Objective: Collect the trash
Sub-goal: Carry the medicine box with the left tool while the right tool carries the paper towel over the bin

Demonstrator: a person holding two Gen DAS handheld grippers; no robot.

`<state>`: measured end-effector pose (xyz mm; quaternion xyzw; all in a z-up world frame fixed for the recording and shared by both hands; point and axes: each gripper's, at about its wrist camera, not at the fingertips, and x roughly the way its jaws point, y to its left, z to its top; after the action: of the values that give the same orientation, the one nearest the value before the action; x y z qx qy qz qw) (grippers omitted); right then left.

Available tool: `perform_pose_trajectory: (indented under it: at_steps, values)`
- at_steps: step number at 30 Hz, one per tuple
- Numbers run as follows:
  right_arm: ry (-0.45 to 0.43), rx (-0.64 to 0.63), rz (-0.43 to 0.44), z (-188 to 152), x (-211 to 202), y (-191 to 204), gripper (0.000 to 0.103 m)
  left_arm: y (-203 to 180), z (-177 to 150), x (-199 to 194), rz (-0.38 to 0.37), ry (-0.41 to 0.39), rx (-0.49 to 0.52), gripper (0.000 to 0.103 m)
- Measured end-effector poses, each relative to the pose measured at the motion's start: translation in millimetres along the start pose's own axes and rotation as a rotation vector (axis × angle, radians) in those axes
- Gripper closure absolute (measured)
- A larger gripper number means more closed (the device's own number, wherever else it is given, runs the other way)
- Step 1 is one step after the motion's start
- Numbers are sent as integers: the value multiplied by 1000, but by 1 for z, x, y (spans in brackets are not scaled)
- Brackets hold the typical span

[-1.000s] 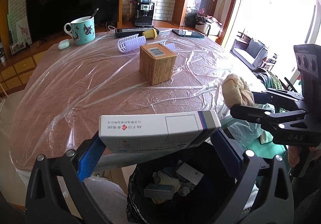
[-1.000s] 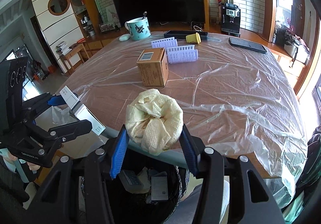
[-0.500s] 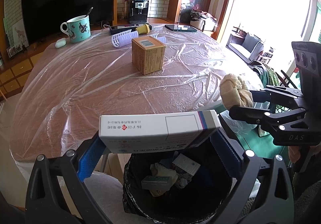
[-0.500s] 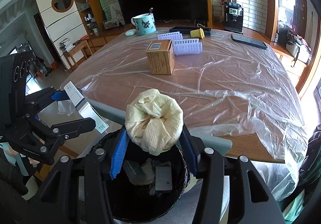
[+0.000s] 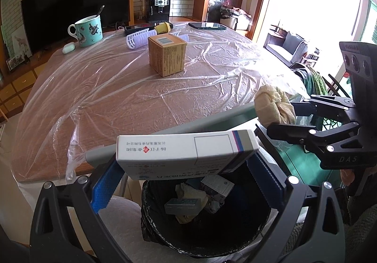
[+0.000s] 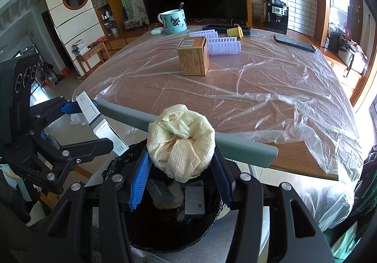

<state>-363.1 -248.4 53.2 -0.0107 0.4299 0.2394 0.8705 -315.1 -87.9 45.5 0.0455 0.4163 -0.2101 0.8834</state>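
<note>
My left gripper [image 5: 186,183] is shut on a long white medicine box [image 5: 186,152], held level above the black-lined trash bin [image 5: 264,239]. The right gripper [image 6: 180,180] is shut on a crumpled yellowish paper towel wad [image 6: 181,140], also over the bin [image 6: 212,227]. Inside the bin lie several discarded boxes and tissues. From the left wrist, the wad [image 5: 274,105] and the right gripper [image 5: 278,113] show at the right. From the right wrist, the box [image 6: 94,119] in the left gripper [image 6: 100,125] shows at the left. A brown cardboard box [image 5: 167,55] stands on the plastic-covered table [image 5: 94,98].
At the table's far side stand a teal mug [image 5: 88,30], white hair rollers [image 5: 140,38], a yellow cap [image 5: 162,27], a white earbud case [image 5: 68,47], a dark tray [image 6: 221,27] and a phone [image 5: 207,25]. A grey guard [image 6: 188,131] lines the near edge.
Both grippers have drawn back from the table with their loads. The bin's opening now shows more fully beneath each of them.
</note>
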Motion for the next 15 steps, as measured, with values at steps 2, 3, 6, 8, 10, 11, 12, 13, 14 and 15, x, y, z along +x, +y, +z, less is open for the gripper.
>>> perform_pose_trajectory:
  at_steps: [2, 3, 6, 8, 10, 11, 12, 13, 14, 15]
  values:
    - [4, -5, 3, 0, 1, 1, 52, -1, -2, 1, -1, 9, 10, 2]
    - [7, -7, 3, 0, 2, 1, 52, -2, -3, 1, -1, 13, 14, 2]
    - [16, -11, 7, -3, 3, 3, 52, -3, -5, 3, -1, 23, 21, 2]
    - [22, -11, 8, -5, 5, 3, 52, -4, -7, 3, -2, 28, 25, 2]
    - [27, -11, 10, -6, 6, 4, 52, -5, -8, 4, -2, 33, 31, 2]
    - [29, -12, 11, -7, 6, 4, 52, -5, -9, 4, -2, 36, 33, 2]
    - [33, -13, 12, -8, 7, 4, 52, -6, -10, 4, -2, 38, 36, 2]
    - [35, -14, 12, -10, 7, 5, 52, -6, -11, 5, -3, 41, 39, 2]
    - [38, -15, 12, -11, 8, 5, 52, -7, -12, 5, -3, 45, 41, 2]
    - [42, -16, 12, -12, 8, 6, 52, -7, -14, 6, -3, 49, 43, 2]
